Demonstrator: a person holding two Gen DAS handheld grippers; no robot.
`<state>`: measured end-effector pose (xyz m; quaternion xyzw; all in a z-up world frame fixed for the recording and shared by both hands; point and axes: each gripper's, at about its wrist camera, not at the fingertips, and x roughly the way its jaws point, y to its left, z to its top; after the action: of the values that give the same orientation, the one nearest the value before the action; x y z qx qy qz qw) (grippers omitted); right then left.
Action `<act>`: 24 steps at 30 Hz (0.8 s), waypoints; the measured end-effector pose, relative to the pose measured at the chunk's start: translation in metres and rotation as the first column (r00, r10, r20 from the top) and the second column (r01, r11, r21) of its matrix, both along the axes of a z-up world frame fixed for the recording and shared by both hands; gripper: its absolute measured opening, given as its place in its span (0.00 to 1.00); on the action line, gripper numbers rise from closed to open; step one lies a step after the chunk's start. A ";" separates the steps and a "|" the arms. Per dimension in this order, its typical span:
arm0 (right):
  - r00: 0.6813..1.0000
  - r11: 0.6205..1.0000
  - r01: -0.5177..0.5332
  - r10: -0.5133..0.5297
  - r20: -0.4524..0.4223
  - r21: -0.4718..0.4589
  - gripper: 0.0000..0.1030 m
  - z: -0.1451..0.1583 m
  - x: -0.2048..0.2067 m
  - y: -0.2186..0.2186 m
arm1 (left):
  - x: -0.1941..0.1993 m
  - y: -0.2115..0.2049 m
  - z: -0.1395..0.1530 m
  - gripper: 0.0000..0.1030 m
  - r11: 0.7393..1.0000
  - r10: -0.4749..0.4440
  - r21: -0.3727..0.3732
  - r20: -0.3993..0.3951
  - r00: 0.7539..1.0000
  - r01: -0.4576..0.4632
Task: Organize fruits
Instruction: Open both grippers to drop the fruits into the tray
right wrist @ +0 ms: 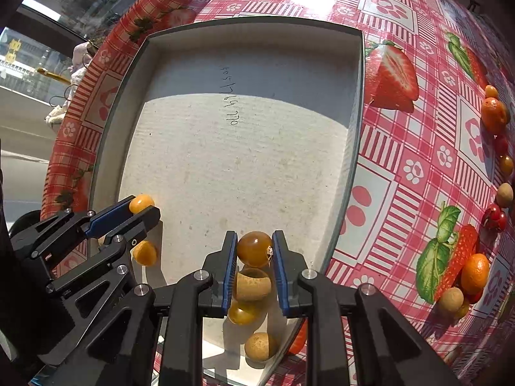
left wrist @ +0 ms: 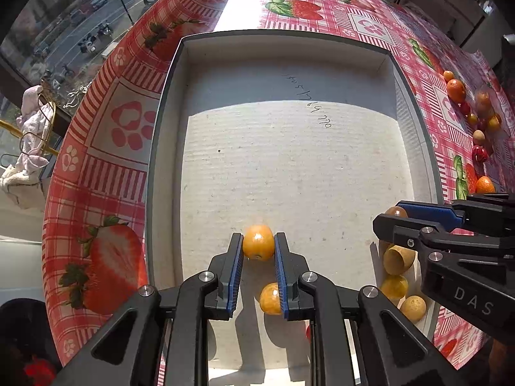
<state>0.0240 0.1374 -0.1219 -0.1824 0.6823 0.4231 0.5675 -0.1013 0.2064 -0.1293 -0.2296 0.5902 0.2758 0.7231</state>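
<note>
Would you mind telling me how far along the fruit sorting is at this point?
Early on. Done: a few small fruits already lie at the near end of the box. In hand: the left hand-held gripper holds a yellow fruit and the right hand-held gripper an amber one, both over the box. Left: a scatter of fruits on the tablecloth.

Box (left wrist: 167, 148) on table (left wrist: 106, 135); loose fruits (left wrist: 476, 119) right of box.

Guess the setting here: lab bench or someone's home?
Most likely a home, upstairs by a window. A strawberry-print plaid tablecloth covers the table, laundry on hangers hangs by the glass, and a street with parked cars lies far below. Loose fruits and a cardboard box lid are household props.
</note>
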 end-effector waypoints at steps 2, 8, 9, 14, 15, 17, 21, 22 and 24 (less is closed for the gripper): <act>1.000 1.000 -0.013 0.013 0.004 -0.007 0.24 -0.003 -0.002 0.002 | 0.002 -0.002 -0.001 0.20 1.000 -0.002 0.003 -0.007 1.000 0.002; 0.999 0.999 -0.038 0.038 -0.004 0.003 0.42 -0.004 -0.006 0.009 | 0.013 -0.006 -0.004 0.21 1.000 0.005 0.003 -0.020 1.000 -0.005; 0.999 0.999 -0.040 0.040 -0.003 0.002 0.51 -0.004 -0.006 0.011 | 0.014 -0.006 -0.004 0.21 1.000 0.007 0.003 -0.023 1.000 -0.007; 1.000 0.999 -0.027 0.027 -0.015 0.027 0.57 0.003 -0.004 0.010 | 0.003 -0.001 0.000 0.21 1.000 0.029 -0.009 -0.029 0.999 -0.029; 0.999 0.999 -0.019 0.020 -0.026 0.036 0.63 0.005 -0.003 0.010 | 0.003 -0.001 0.001 0.21 0.999 0.031 -0.012 -0.028 0.999 -0.032; 0.998 0.997 -0.004 0.009 -0.062 0.079 0.78 0.010 -0.002 0.007 | 0.004 -0.001 0.005 0.21 1.000 0.023 -0.012 -0.024 0.999 -0.024; 0.999 0.992 -0.009 0.013 -0.037 0.125 0.82 0.032 -0.001 0.004 | 0.008 -0.006 0.014 0.21 1.000 -0.003 -0.020 0.004 1.000 0.003; 0.999 0.991 -0.005 0.010 -0.034 0.132 0.82 0.036 0.000 0.003 | 0.007 -0.007 0.016 0.21 1.000 -0.004 -0.027 0.020 1.000 0.004; 1.000 0.990 0.007 -0.004 -0.026 0.141 0.82 0.044 0.005 -0.006 | 0.007 -0.011 0.021 0.21 0.999 0.006 -0.048 0.066 0.998 -0.003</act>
<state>0.0288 0.1318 -0.0784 -0.1344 0.6584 0.4711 0.5714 -0.0946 0.1955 -0.1083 -0.2571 0.5721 0.2554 0.7358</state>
